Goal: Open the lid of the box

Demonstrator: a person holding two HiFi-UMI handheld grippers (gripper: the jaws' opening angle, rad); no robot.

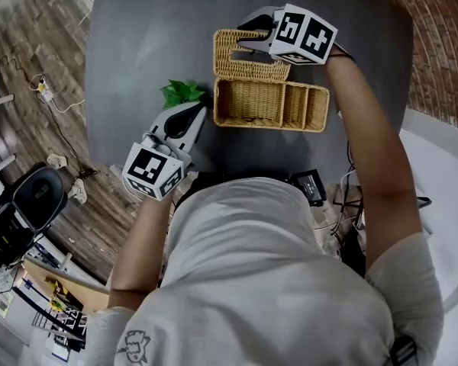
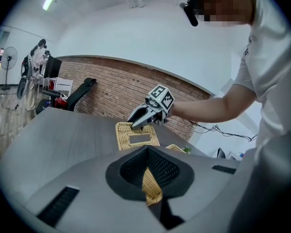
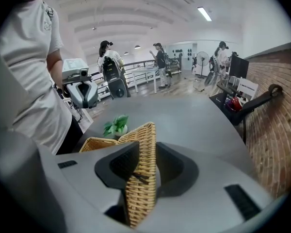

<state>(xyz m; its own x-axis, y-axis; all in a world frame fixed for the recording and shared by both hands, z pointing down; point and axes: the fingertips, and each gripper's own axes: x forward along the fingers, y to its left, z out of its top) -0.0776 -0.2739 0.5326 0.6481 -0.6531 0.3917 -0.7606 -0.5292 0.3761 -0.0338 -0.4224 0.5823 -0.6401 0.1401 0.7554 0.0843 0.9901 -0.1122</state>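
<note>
The right arm reaches well forward, the right gripper [image 1: 250, 30] at the far edge of the lid [image 1: 240, 69]; its jaws stand partly apart, seemingly slack round that wicker edge. The left gripper [image 1: 192, 117], held close in, is clenched on the left end wall of the box [image 1: 248, 119]; the box lies on the table [image 1: 137, 36], long axis left to right, lid folded back away from the person.

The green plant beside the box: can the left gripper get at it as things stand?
Probably yes, but not at once: the left gripper is shut on the box. The plant stands beside it, nothing between, so it must let go first.
</note>
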